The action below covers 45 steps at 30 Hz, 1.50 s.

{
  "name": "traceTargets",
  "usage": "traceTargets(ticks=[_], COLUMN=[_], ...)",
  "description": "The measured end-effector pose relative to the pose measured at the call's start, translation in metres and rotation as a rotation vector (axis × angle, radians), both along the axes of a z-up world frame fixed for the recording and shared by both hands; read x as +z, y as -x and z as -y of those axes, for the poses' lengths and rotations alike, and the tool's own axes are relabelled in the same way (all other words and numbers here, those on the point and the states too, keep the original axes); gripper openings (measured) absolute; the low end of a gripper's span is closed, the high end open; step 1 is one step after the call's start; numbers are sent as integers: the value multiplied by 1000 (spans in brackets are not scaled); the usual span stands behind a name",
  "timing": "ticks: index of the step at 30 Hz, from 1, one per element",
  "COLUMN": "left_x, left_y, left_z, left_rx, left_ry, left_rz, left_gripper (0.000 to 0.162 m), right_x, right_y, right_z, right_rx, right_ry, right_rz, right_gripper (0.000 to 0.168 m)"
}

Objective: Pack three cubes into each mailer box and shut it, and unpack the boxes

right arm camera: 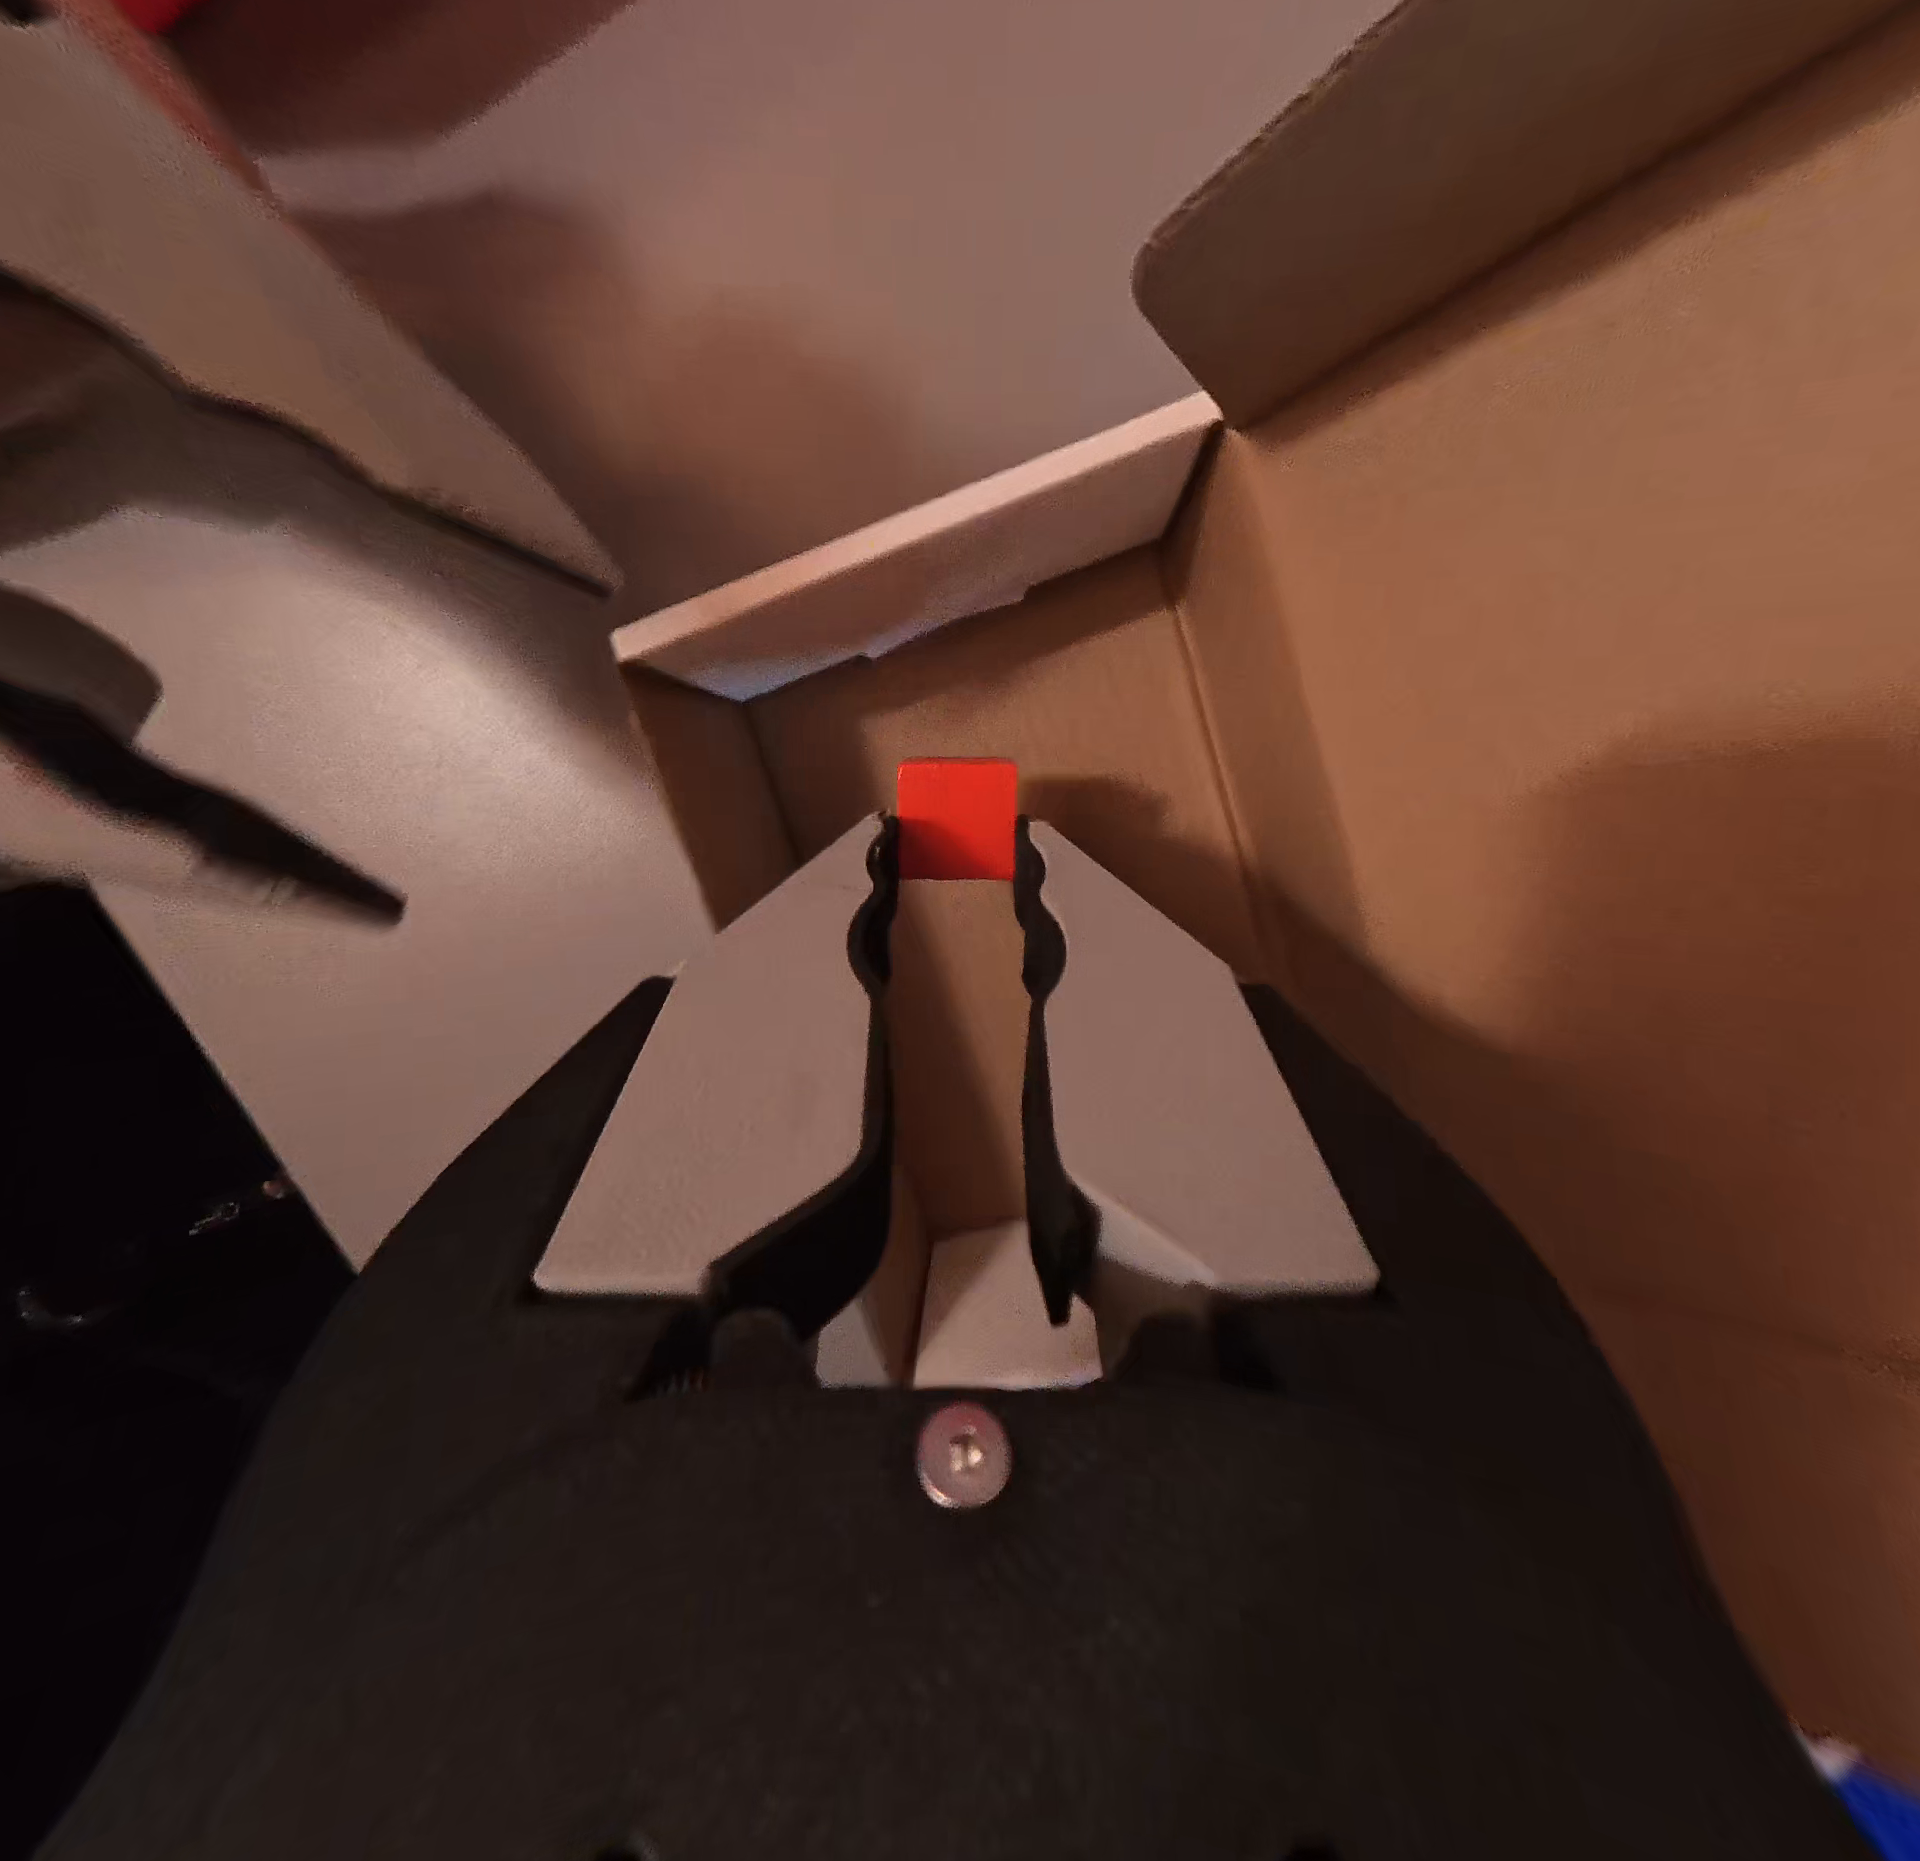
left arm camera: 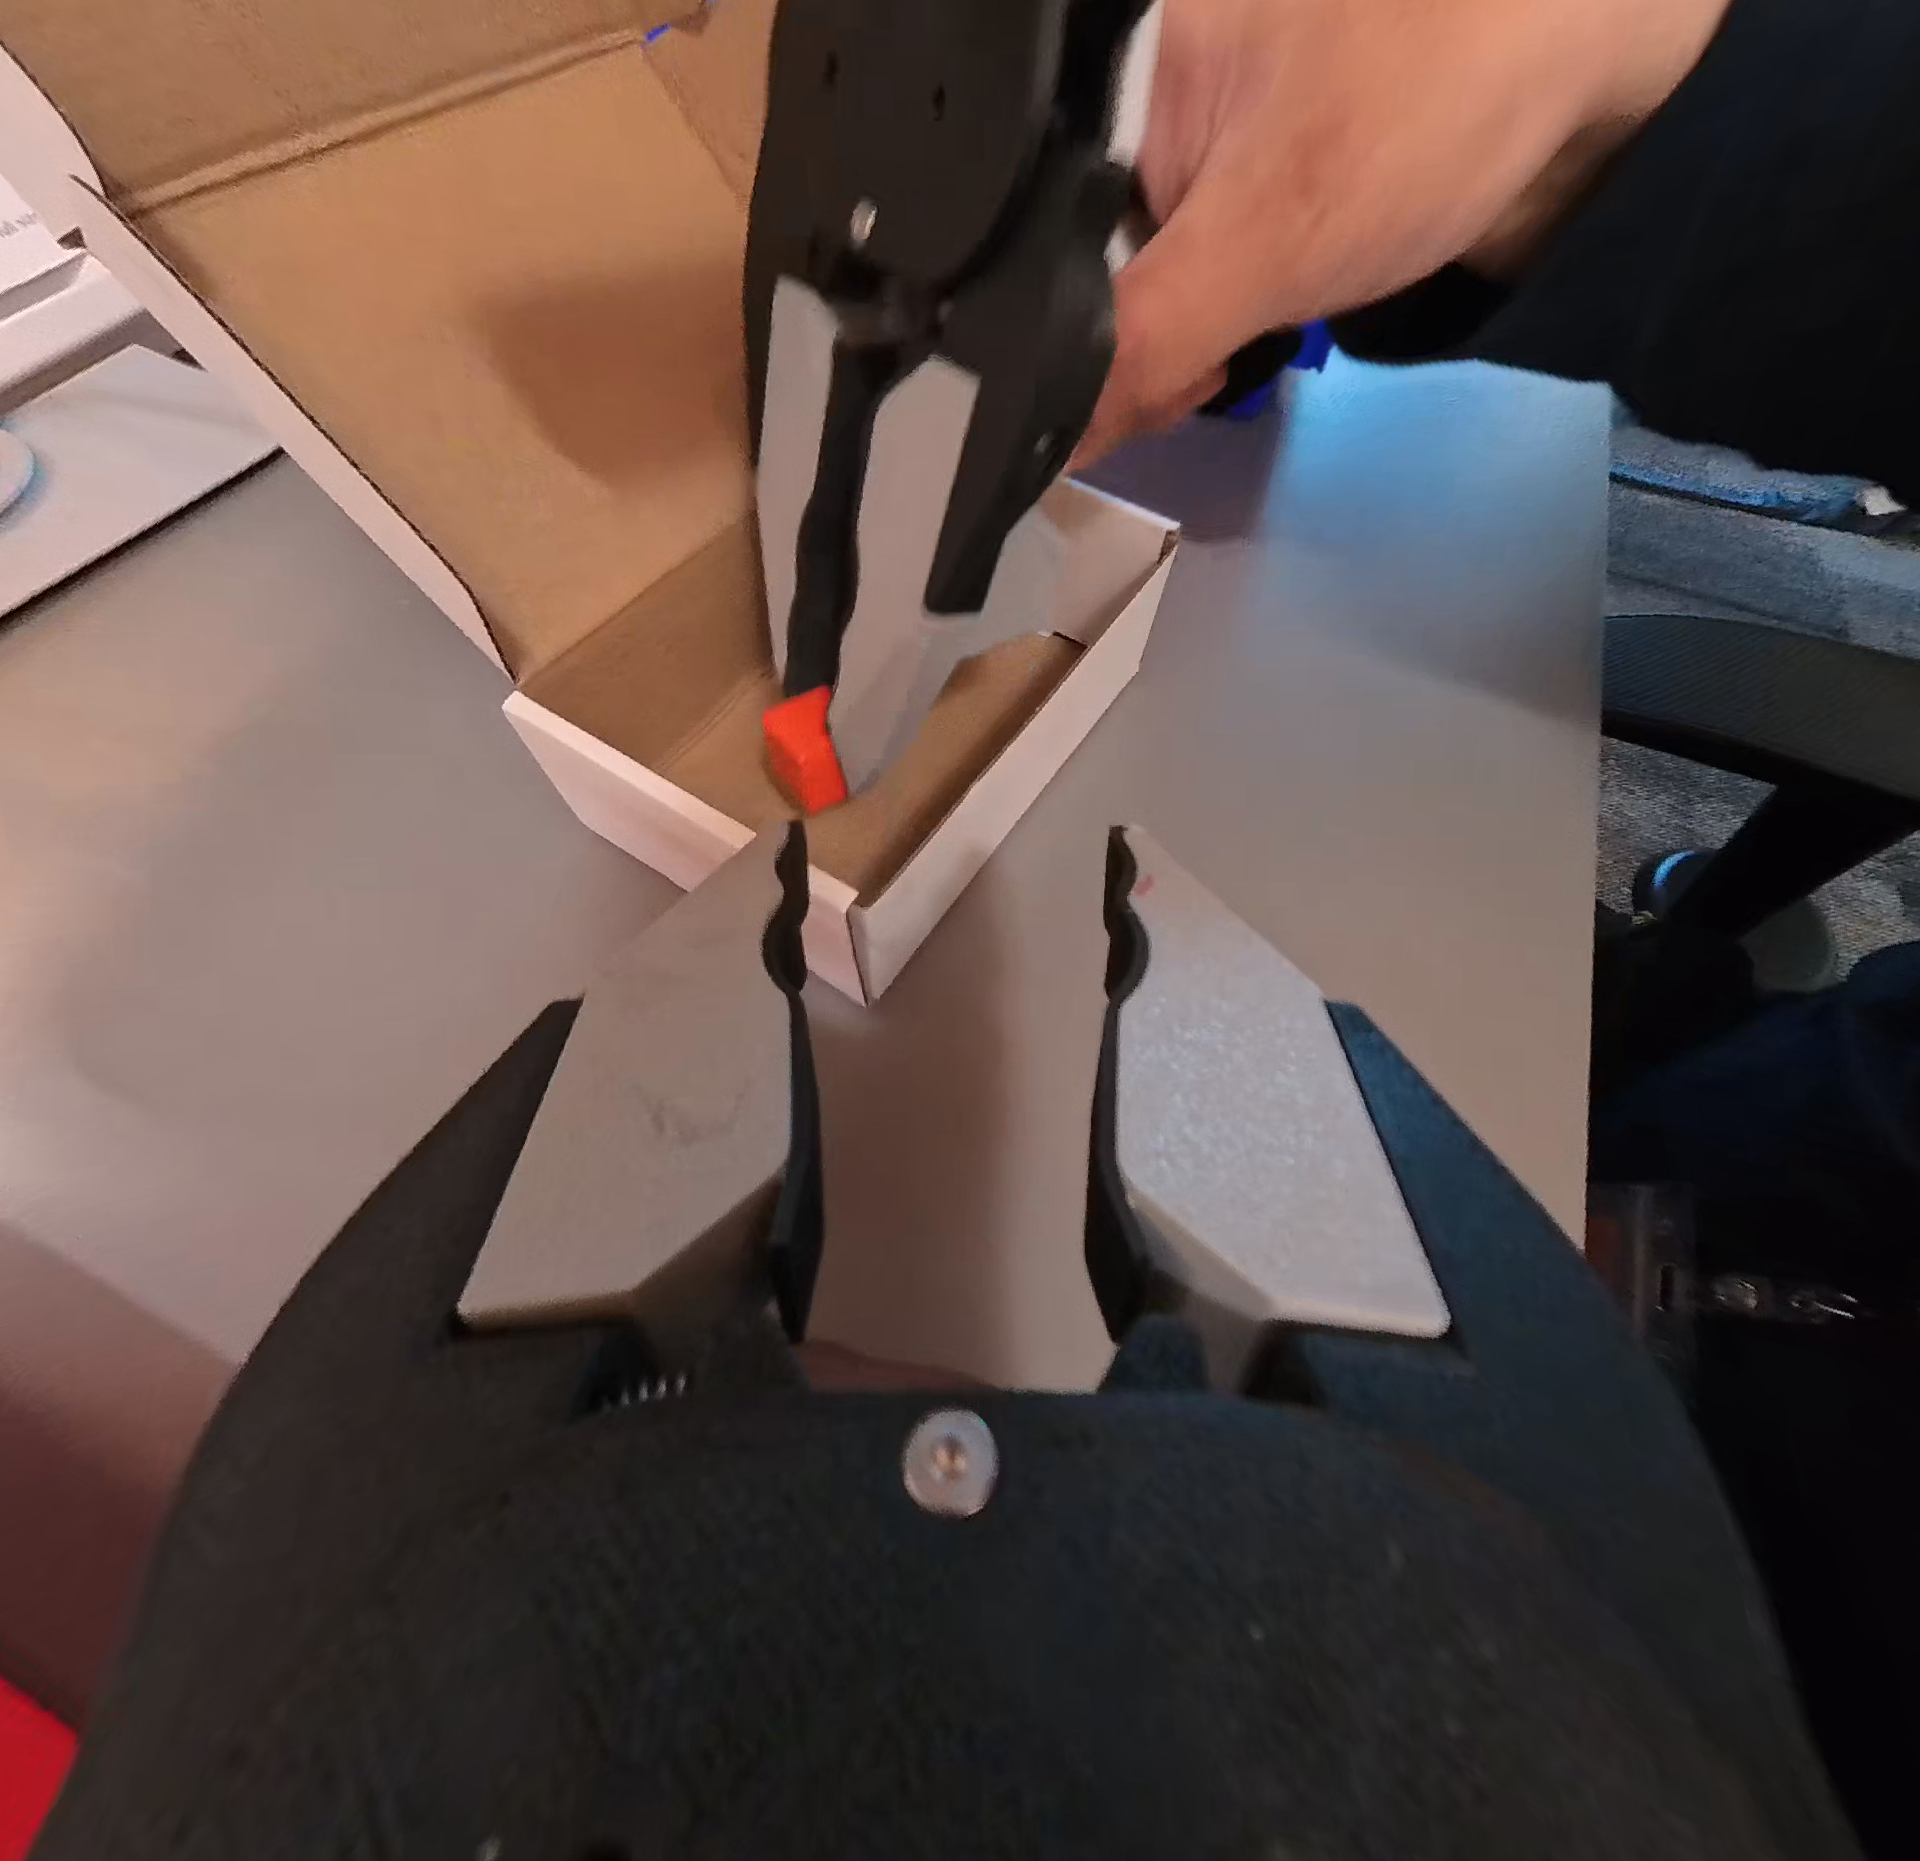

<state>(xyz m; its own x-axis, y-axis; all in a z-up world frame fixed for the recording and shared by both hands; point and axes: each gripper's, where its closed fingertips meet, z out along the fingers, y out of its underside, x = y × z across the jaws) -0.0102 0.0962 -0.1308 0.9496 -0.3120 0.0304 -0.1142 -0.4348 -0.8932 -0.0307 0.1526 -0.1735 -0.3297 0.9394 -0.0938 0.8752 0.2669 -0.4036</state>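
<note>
red cube (right arm camera: 956, 819) is pinched at the very fingertips of the right gripper (right arm camera: 954, 847), held inside the open mailer box (right arm camera: 914, 575) above its floor, while the left gripper (left arm camera: 951, 876) is spread, empty, just outside the box corner.

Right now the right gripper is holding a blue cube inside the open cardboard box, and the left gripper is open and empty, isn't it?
Almost. The cube is red, not blue; the right wrist view shows it pinched between the right gripper's fingertips inside the open cardboard box. The rest holds: the left gripper is open and empty.
</note>
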Motion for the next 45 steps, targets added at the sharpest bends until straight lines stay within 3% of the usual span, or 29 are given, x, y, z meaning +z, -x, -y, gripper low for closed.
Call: traceTargets(ticks=[1,5,9,13,17,25,37,45], left_x=[0,7,13,8,6,-1,2,0], left_y=[1,2,0,-2,-3,-3,2,4], left_z=[0,3,1,-2,-5,-6,-2,-2], left_rx=[5,17,22,28,36,35,41,37], left_ry=[1,-14,-31,-11,0,25,15,24], left_rz=[2,-1,19,1,-7,-13,-6,-1], left_gripper=[55,56,58,58,62,62,62,62], right_x=[10,61,96,75,30,8,-14,-16], right_y=[-6,-49,-119,-201,-253,-288,-260,-265], right_z=[-4,-41,-125,-224,-265,-272,-276,-256], right_rx=[-7,-79,-291,-561,-685,-691,-551,-526], right_ry=[-1,-22,-88,-169,-183,-227,-342,-169], right_rz=[-26,-156,-230,-127,-3,150,245,312], right_gripper=[19,19,19,19,19,19,20,25])
